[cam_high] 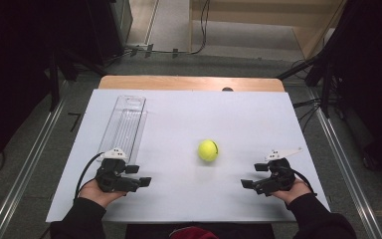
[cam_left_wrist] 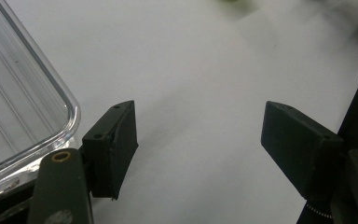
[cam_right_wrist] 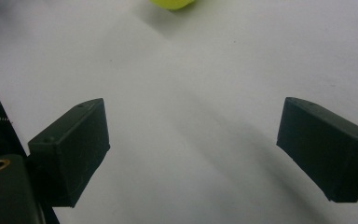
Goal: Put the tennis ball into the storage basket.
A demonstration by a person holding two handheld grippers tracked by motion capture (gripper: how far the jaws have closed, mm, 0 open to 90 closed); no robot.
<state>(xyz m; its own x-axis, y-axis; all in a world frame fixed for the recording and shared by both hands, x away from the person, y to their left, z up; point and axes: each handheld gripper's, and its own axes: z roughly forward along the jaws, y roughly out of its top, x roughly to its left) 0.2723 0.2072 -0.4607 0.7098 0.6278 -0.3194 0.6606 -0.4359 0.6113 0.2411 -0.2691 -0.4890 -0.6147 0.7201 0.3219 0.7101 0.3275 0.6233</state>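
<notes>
Your left gripper (cam_high: 138, 175) rests at the lower left of the high view, on the white bench (cam_high: 179, 119). Its fingers (cam_left_wrist: 114, 144) stand spread with nothing between them, despite sitting at their narrowest setting. Your right gripper (cam_high: 252, 176) rests at the lower right, fingers (cam_right_wrist: 72, 149) likewise spread and empty. The ball (cam_high: 208, 150) lies on the bench at centre frame, between the two grippers and apart from both. A clear tray (cam_high: 124, 122) lies at upper left, its near corner just beside your left gripper.

Both hands rest low, left gripper (cam_high: 138, 175) and right gripper (cam_high: 252, 175) each gaping, pointing inward.
</notes>
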